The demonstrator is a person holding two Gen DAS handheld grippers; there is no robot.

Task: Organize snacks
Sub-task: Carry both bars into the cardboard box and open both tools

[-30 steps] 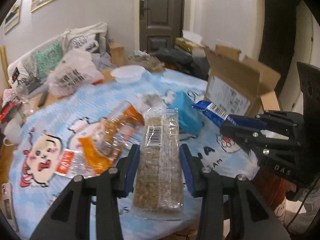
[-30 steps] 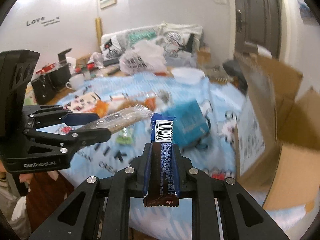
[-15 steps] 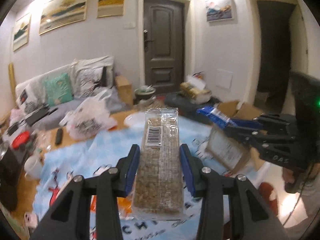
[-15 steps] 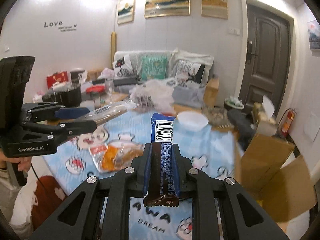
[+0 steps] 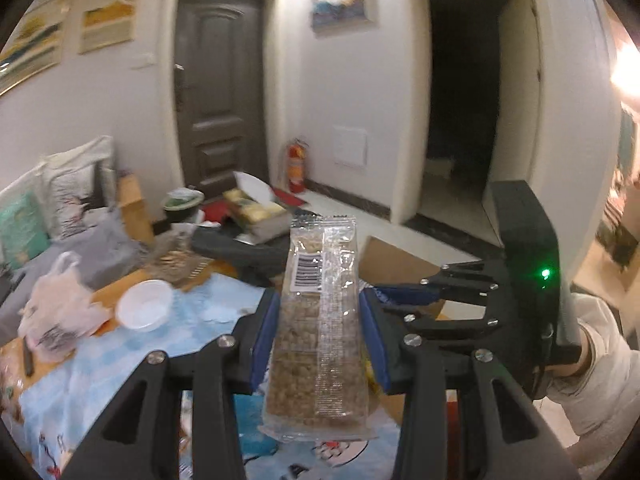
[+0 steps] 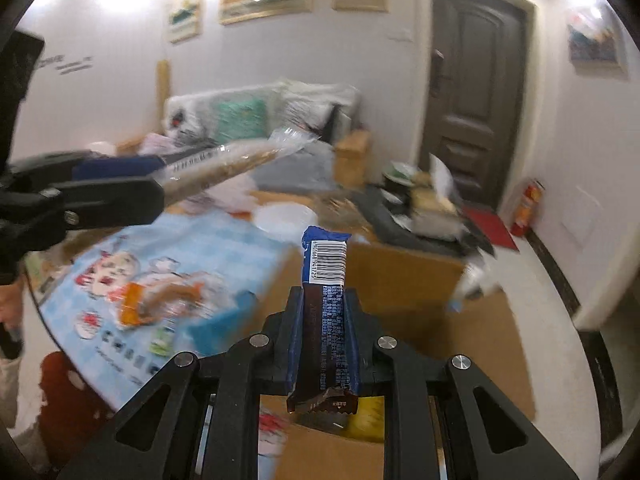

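Observation:
My left gripper [image 5: 319, 332] is shut on a clear-wrapped grain bar [image 5: 320, 320] with a barcode label, held in the air above the table's right side; the bar also shows in the right wrist view [image 6: 224, 168]. My right gripper [image 6: 324, 332] is shut on a dark blue wrapped chocolate bar [image 6: 326, 300], held above the open cardboard box [image 6: 404, 272]. In the left wrist view the right gripper [image 5: 404, 296] sits just right of my grain bar, with the blue bar's end barely showing. Several snack packs [image 6: 156, 304] lie on the table.
A blue cartoon tablecloth [image 5: 120, 356] covers the table, with a white bowl [image 5: 145, 310] and a plastic bag [image 5: 56, 312] on it. A teal packet [image 6: 224, 320] lies near the table edge. A sofa, a door and floor clutter [image 5: 252, 212] lie beyond.
Both grippers have swung right and risen with their bars still held. The views now look past the table toward the box, the door and the floor.

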